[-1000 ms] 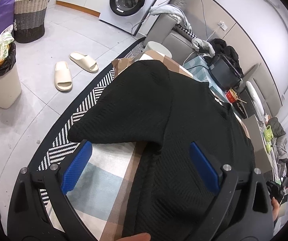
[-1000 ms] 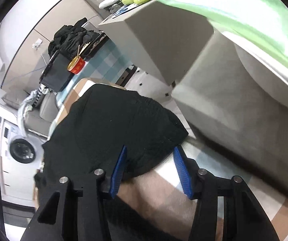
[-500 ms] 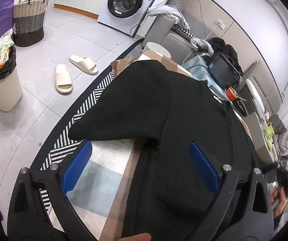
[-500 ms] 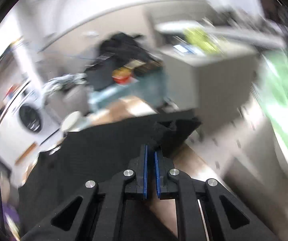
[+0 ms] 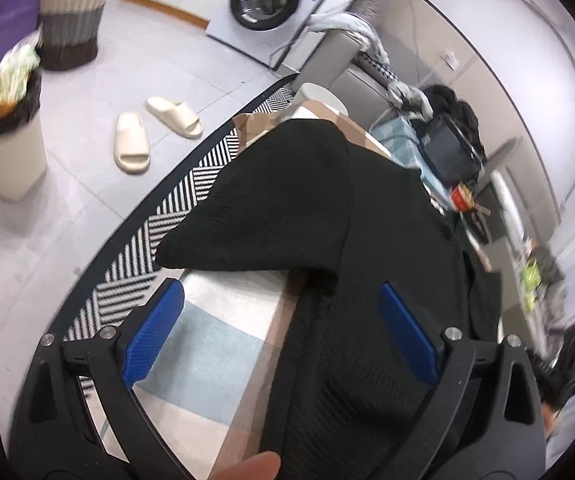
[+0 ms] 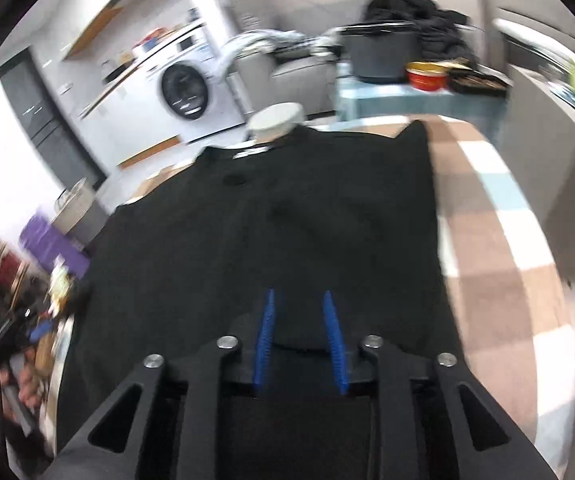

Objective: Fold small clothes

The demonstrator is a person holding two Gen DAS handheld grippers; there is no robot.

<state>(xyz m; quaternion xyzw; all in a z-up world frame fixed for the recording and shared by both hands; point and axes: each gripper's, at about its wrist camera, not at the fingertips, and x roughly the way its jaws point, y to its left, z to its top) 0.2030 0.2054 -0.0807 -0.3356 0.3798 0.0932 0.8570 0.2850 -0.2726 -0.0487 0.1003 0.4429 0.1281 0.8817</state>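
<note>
Where the left wrist camera looks down, the black garment lies spread over the checked cloth that covers the desk. One sleeve of the garment sticks out sideways toward the striped rug, its lower edge lying on the cloth. The left gripper hovers above the garment's near part with its jaws standing wide apart and nothing pressed between the blue pads; one pad is over the bare cloth beside the garment, the other over the black fabric. A fingertip shows at the bottom edge, just beside the garment's hem. Beyond the garment, on the floor, are a pair of cream slippers, a bin, a woven basket and a washing machine.

Through the right wrist camera, which is blurred, the garment fills the middle of the picture, lying flat on the same checked cloth, which is bare to one side of it. The right gripper sits low over the garment's near edge. Its jaws have just been opening and now stand a little apart; black fabric shows between them, but the pads do not press on it. Past the garment's far edge stand a round white stool, the washing machine and a red bowl.
</note>
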